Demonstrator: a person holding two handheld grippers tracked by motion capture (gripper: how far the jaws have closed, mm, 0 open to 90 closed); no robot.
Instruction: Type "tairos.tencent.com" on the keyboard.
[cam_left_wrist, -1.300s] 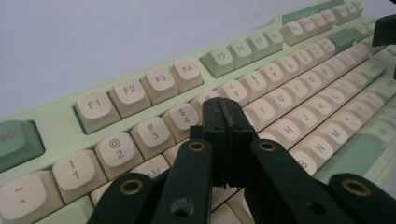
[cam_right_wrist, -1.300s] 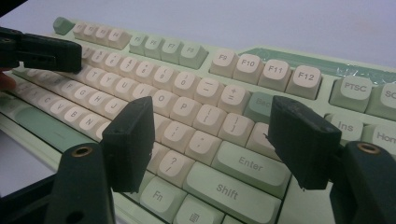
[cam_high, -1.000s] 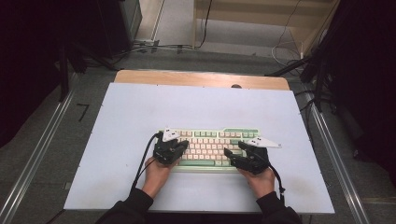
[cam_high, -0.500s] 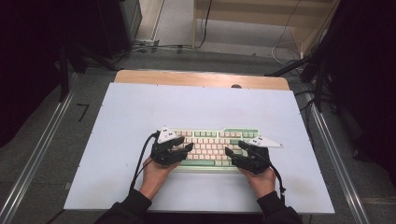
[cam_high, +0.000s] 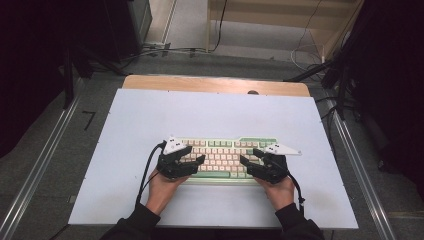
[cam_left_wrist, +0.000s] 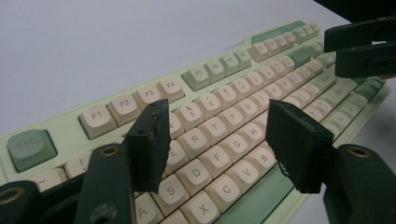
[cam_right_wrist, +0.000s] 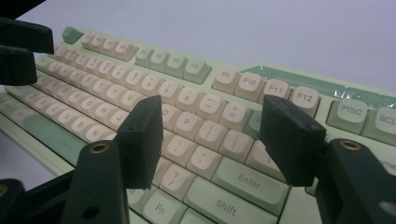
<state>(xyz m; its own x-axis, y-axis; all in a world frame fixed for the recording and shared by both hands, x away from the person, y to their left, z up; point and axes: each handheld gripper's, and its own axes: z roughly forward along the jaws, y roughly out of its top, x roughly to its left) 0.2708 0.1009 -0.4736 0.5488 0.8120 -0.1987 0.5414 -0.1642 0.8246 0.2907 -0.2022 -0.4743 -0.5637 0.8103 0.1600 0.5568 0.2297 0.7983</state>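
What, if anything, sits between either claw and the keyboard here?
Nothing visible. The left claw hangs open directly over the keyboard's letter keys, its jaws having just been opening with nothing between them. The right claw, jaws apart and just closing somewhat, hangs over the keys near Enter, equally unobstructed.

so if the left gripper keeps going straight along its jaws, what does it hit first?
Most likely the keyboard. The left gripper has open jaws angled down over the letter keys, around R, T, F and G. The right gripper sits farther along, off that line. Depth above the keys is unclear.
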